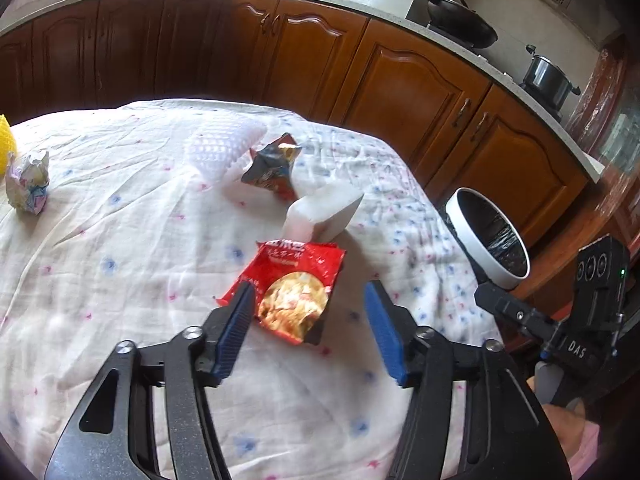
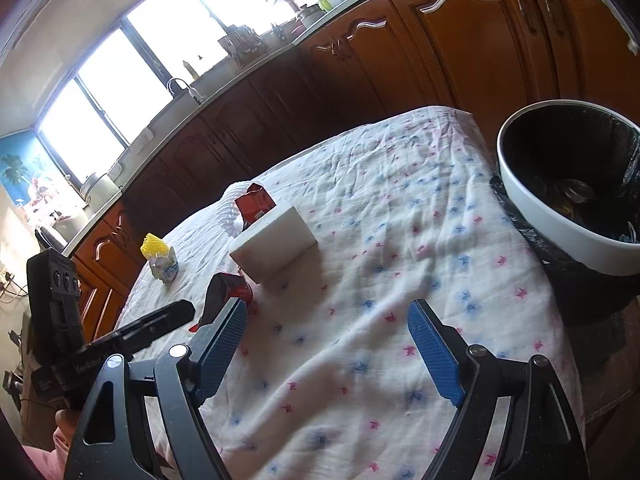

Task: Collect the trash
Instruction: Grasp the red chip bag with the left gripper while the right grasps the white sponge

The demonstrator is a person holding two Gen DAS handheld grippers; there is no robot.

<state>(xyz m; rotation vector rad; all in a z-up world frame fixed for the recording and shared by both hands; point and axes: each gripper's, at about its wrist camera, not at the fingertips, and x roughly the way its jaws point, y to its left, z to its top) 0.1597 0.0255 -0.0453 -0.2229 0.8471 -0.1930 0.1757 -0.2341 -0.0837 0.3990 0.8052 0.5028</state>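
On the left wrist view, we see the left gripper [image 1: 310, 300] spread apart over the red wrapper [image 1: 292, 292], pads not pressing it; the yellow item [image 1: 5, 144] is cut off by the frame edge.

On the right wrist view, the right gripper [image 2: 328, 320] gapes empty over the tablecloth [image 2: 360, 360]; bin [image 2: 560, 216] contents unclear.

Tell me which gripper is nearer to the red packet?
Left. The left gripper stands open right at the red packet, one finger at its edge. The right gripper is open over bare cloth, off to the packet's side.
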